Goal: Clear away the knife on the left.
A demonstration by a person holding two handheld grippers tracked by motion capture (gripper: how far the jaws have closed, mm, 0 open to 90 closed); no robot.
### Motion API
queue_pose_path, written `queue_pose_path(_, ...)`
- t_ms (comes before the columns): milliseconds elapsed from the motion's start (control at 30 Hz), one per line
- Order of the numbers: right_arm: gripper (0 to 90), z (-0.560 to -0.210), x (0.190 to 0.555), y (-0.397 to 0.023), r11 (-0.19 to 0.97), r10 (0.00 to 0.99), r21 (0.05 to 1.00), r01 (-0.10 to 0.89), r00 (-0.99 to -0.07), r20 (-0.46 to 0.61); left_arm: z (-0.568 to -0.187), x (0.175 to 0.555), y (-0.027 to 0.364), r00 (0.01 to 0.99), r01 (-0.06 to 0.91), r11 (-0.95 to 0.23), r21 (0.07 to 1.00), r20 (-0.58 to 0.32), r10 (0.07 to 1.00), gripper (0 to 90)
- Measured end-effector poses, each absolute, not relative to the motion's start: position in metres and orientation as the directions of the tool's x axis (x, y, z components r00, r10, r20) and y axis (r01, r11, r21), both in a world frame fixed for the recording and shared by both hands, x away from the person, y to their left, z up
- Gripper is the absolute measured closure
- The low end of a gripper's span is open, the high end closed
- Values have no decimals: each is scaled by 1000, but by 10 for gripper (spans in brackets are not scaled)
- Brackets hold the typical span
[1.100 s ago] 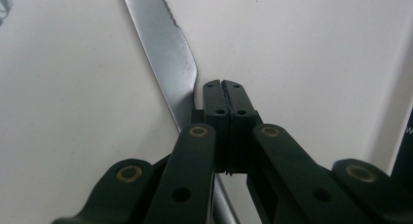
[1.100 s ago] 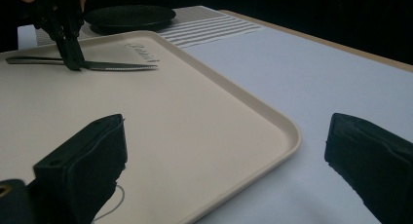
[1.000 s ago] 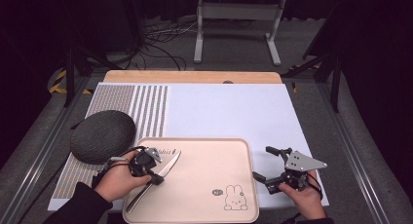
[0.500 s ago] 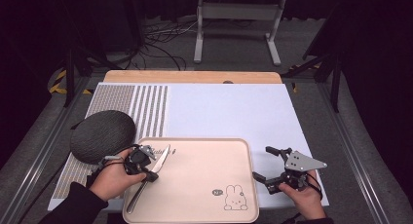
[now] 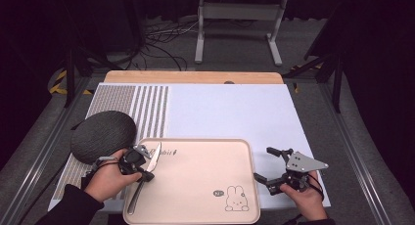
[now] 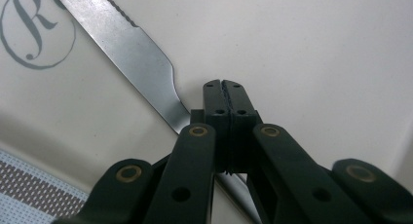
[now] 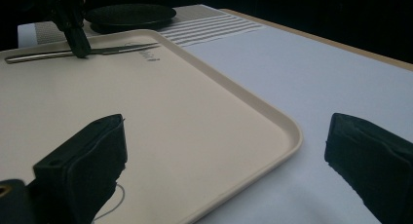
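A table knife (image 5: 148, 172) lies flat on the beige tray (image 5: 205, 186), close along the tray's left edge, blade toward the far left corner by the printed lettering. The left gripper (image 5: 143, 172) stands over the knife's handle where it meets the blade; in the left gripper view its 2 jaws are pressed together with nothing between them, the tips (image 6: 225, 95) just beside the blade (image 6: 122, 48) on the tray's surface. The right gripper (image 5: 270, 165) rests off the tray's right edge on the white mat (image 5: 235, 112), jaws spread wide around that edge. A dark round mat (image 5: 103, 135) lies beyond the tray's far left corner.
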State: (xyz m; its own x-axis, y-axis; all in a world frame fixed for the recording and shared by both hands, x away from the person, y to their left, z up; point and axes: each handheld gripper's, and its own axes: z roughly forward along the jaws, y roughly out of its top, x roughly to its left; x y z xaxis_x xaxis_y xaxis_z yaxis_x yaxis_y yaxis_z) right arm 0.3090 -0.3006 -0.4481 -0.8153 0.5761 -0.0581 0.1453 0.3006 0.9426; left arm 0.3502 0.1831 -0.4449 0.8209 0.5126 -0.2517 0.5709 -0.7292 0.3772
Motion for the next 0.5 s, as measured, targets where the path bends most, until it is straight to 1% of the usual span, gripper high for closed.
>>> queue_pose_path(500, 25, -449, 309, -300, 303, 573, 941, 147, -818, -57, -446, 347, 196, 800, 600, -703, 382, -264, 539, 900)
